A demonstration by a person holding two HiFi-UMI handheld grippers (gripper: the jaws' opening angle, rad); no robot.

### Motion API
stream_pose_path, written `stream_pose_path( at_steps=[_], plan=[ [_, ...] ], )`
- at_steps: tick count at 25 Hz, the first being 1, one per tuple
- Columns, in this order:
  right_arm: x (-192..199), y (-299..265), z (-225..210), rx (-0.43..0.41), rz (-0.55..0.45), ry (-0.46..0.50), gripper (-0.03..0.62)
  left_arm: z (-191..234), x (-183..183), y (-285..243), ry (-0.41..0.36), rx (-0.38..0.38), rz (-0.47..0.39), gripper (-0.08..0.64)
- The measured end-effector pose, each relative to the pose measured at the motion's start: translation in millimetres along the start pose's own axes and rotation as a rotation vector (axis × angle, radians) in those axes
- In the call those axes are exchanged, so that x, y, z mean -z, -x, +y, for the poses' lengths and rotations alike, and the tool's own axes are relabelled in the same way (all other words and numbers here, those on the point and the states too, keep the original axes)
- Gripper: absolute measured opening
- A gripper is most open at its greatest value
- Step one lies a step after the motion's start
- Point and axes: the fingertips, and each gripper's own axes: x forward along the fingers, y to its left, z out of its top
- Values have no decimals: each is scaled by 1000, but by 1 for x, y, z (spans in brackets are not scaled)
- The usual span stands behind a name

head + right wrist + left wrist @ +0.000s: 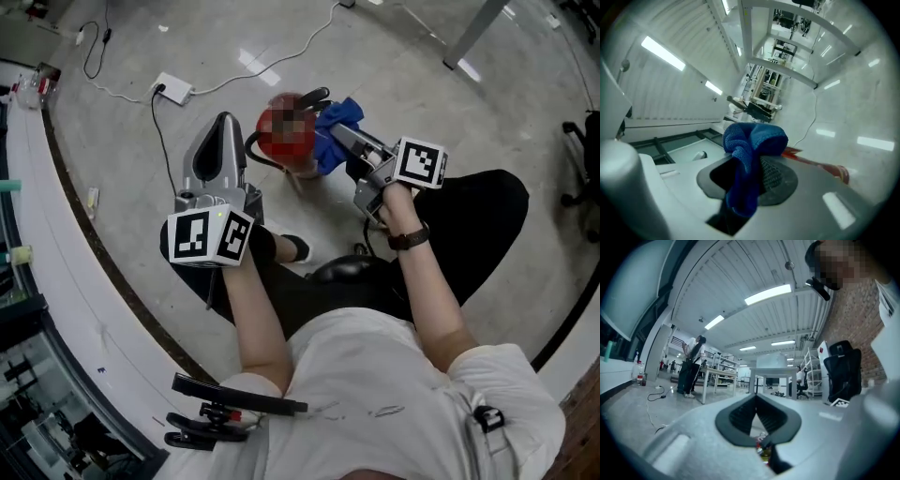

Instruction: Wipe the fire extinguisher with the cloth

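Floor (394, 56) of pale concrete fills the head view, with a white power strip (174, 89) and its cable lying at upper left. The fire extinguisher (281, 141) stands on that floor just ahead of the person's knees. It is seen from above, its red top partly blurred over and its black handle poking out toward the upper right. The blue cloth (339, 117) sits bunched against the extinguisher's right side, pinched in the right tongs (342, 136), which reach in from the right. A dark watch (410, 239) shows on that wrist. The left tongs (225, 122) point up the picture just left of the extinguisher; whether they touch it cannot be told here.

In the left gripper view the left tongs are clenched. The two ribbed dark pads meet at their tips with nothing between them, leaving only a small triangular gap lower down. Beyond them lies a wide hall, with a standing person (691, 364) at left, a black office chair (843, 369) at right and a strip light (768, 294) overhead.

In the right gripper view the right tongs are clamped on the cloth. It bulges in a rounded fold over the tips, and a tail hangs down between the pads toward the camera. A strip of the extinguisher's red (820, 166) shows just beyond the right-hand pad.
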Motion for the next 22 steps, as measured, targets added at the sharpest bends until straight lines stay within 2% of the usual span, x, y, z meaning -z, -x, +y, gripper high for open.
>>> stream_pose_path(
  at_steps=[1,2,5,10,13,19,22],
  plan=[
    [3,-10,14,-41,6,-8,110,-2,-6,0,2,8,-11,-2],
    [10,-19,18,-40,24,-13,110,-4,-11,0,6,15,-20,-2],
    [34,-29,-2,74,79,33,107,-11,-21,-2,19,24,-43,-2],
    [23,-6,-41,145,23,33,107,-9,-23,-3,29,12,-51,-2],
    [36,-2,-116,282,100,12,106,0,-17,-8,29,-14,-43,-2],
    [129,15,-300,563,245,-219,104,18,7,-21,29,-51,28,-2],
    [182,32,-372,683,290,-364,104,32,18,-31,27,-68,66,-2]
  ],
)
